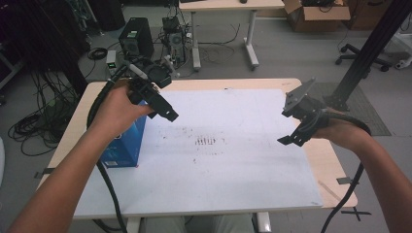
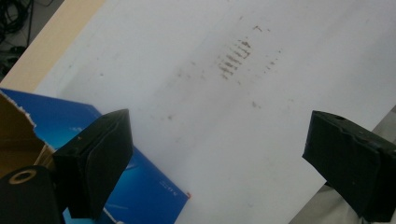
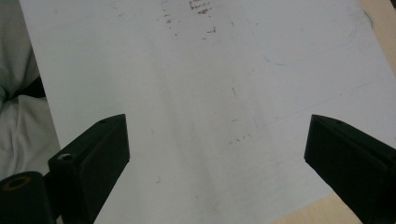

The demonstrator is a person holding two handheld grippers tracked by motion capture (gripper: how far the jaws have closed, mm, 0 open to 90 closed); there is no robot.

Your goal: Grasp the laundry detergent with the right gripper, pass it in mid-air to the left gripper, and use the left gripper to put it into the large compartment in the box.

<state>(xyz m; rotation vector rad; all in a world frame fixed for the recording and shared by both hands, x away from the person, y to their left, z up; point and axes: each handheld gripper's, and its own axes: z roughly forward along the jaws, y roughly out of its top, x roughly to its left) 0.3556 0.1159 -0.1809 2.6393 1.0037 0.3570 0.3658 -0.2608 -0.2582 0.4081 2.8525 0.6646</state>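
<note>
High view shows the blue box [image 1: 125, 145] at the table's [image 1: 243, 83] left edge, just under the left gripper [image 1: 165, 110], jaws wide and empty. Light, stiff cardboard, probably; grip its side walls. Right gripper [image 1: 291, 138] hangs wide, empty.

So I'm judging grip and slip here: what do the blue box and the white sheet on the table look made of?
The blue box looks like printed cardboard with a slight gloss: a torn brown edge shows at its open top. The white sheet seems a smooth, matt board or plastic mat, flat and scuffed with brown marks; which one is unclear.
</note>
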